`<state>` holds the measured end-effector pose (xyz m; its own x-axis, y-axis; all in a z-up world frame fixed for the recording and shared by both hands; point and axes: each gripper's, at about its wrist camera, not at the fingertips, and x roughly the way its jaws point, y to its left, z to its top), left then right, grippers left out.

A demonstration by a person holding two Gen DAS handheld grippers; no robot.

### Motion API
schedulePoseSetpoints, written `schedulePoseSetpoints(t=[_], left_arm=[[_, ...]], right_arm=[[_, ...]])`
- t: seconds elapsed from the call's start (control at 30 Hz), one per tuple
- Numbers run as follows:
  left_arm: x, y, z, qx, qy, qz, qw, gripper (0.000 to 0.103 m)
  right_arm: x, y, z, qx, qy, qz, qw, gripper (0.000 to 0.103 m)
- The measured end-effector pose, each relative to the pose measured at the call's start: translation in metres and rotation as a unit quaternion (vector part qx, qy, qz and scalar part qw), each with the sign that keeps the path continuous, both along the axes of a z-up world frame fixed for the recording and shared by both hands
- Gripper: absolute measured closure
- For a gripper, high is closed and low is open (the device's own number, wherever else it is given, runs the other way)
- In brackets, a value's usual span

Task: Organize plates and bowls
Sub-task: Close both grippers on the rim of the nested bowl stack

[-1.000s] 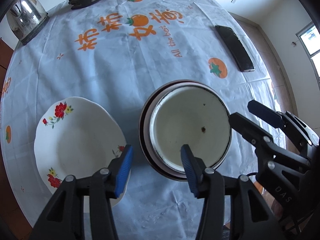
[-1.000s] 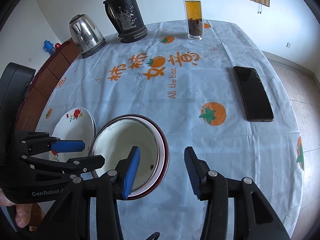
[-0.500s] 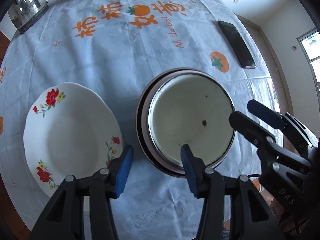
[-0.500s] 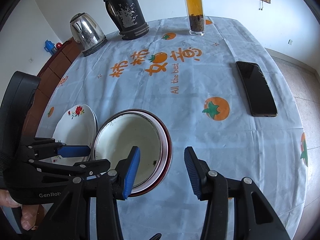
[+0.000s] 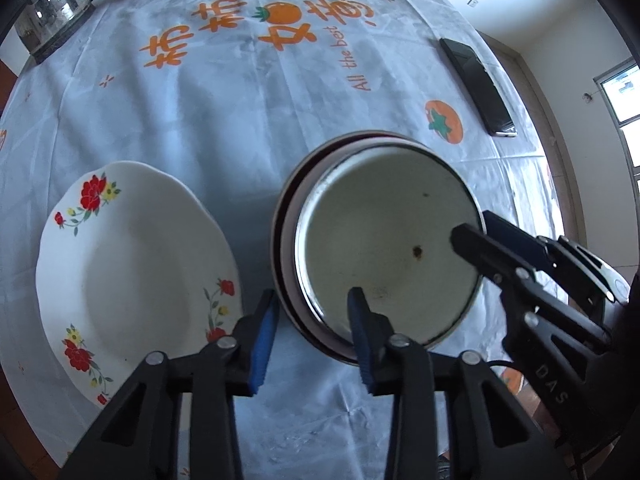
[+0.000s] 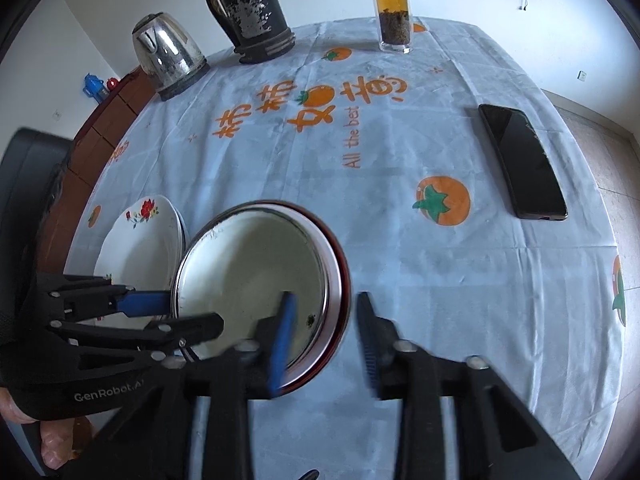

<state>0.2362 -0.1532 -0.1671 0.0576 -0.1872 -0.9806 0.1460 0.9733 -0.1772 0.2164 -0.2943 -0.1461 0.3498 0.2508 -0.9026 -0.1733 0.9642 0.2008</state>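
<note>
While both sets of jaws are closing, each straddles the rim of the enamel bowl (image 5: 384, 256) on opposite sides, one finger inside and one outside; can't tell if pads press the rim yet.

Biggest item: round table under a white tablecloth (image 6: 400, 280) with orange fruit prints and lettering. Enamel bowl sits near the front edge, nested in a dark-rimmed bowl (image 5: 285, 240), only a crescent of that visible. Floral plate (image 5: 132, 264) just left of the bowls, apart from them.

Left gripper (image 5: 312, 332) spans the near rim, narrow gap. Right gripper (image 6: 325, 340) spans the right-hand rim, narrow gap, blurred.

Far side: black thermos (image 6: 250, 8), steel kettle (image 6: 168, 54), glass tea bottle (image 6: 394, 8), all well clear. Black phone (image 6: 522, 160) lies to the right, nothing blocking.

Right wrist view shows thermos, kettle and bottle whole-ish, plus a second plate edge under the floral one and a thumb (image 6: 52, 446) at the lower left. Left wrist view crops those to bases, but shows the floral plate nearly full and a dark spot on the bowl floor.
</note>
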Motion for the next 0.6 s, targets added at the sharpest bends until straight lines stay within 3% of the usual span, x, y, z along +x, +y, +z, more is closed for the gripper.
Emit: schedulePoseSetpoints(t=[0.6], left_arm=[[-0.009, -0.001, 0.015, -0.008, 0.02, 0.0, 0.9998, 0.074]], right_arm=[[0.0, 0.0, 0.017, -0.007, -0.005, 0.006, 1.0, 0.079]])
